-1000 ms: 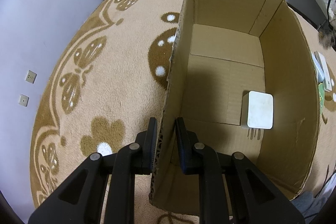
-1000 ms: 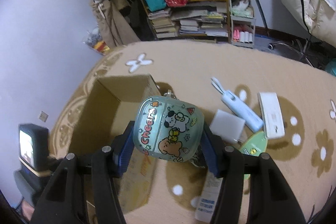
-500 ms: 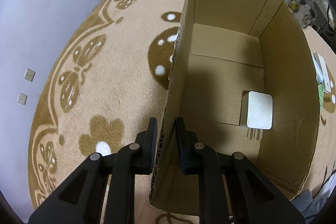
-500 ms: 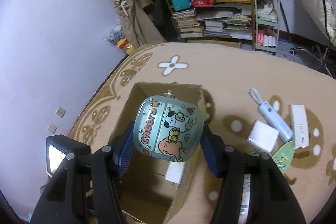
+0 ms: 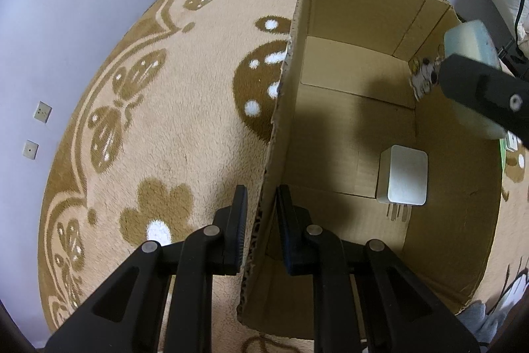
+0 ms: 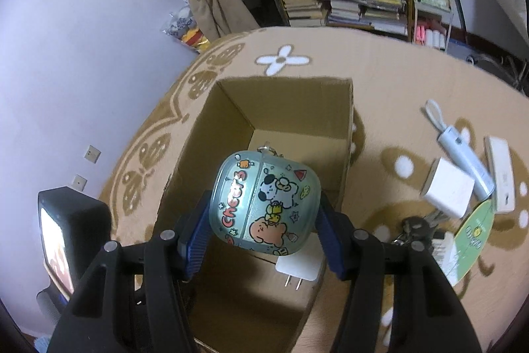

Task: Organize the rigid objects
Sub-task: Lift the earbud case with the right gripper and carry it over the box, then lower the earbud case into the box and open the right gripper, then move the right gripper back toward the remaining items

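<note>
Lying underneath everything, flowered beige rug (image 5: pixel 185 95). Pinching cardboard box (image 5: pixel 350 128) wall with left gripper (image 5: pixel 261 220), likely steadying it. Gripping cartoon-printed case (image 6: pixel 264 204) in right gripper (image 6: pixel 264 227), hovering over opening for dropping beside white charger (image 5: pixel 403 179). Waiting beyond: another charger (image 6: pixel 448 187), keys (image 6: pixel 416 229).

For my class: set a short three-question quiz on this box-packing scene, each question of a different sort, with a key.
1. True or false: the left gripper is shut on the cardboard box wall.
2. What does the right gripper hold? A) cartoon-printed case B) white charger C) keys
3. Fill in: the only thing already lying in the box is a white ____.

Key: 1 true; 2 A; 3 charger.
</note>
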Action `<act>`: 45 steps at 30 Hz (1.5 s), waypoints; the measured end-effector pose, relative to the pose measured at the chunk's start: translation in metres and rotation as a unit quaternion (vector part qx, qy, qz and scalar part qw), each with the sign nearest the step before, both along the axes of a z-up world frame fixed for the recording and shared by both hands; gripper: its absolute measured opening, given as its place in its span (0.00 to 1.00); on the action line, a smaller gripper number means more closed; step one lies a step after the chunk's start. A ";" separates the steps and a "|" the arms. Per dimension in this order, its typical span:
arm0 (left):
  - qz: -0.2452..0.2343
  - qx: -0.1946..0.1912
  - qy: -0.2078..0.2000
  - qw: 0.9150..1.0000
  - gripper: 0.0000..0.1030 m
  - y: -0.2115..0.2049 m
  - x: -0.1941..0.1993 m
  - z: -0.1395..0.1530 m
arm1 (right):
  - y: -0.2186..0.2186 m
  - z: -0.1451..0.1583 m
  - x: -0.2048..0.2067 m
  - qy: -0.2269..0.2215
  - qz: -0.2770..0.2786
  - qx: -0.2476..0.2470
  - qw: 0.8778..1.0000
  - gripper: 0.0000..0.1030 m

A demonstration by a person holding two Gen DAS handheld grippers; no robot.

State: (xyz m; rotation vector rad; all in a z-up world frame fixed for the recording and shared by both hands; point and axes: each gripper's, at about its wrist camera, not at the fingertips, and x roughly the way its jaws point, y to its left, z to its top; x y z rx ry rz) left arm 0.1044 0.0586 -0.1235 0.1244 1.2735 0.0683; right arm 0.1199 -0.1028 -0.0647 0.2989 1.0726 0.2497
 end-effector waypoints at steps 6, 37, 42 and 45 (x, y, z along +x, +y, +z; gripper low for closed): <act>0.000 -0.001 0.000 1.000 0.17 0.000 0.000 0.000 | -0.002 -0.004 0.000 0.004 -0.006 -0.002 1.000 0.61; -0.010 0.017 -0.001 1.000 0.18 -0.003 -0.002 0.002 | -0.039 0.036 -0.014 -0.022 -0.047 -0.064 0.997 0.87; -0.009 0.015 -0.001 1.000 0.18 -0.003 -0.003 0.003 | -0.058 0.034 -0.019 -0.009 -0.062 -0.091 0.994 0.87; -0.010 0.017 -0.001 1.000 0.18 -0.003 -0.003 0.004 | -0.066 0.031 -0.022 -0.001 -0.063 -0.116 0.991 0.88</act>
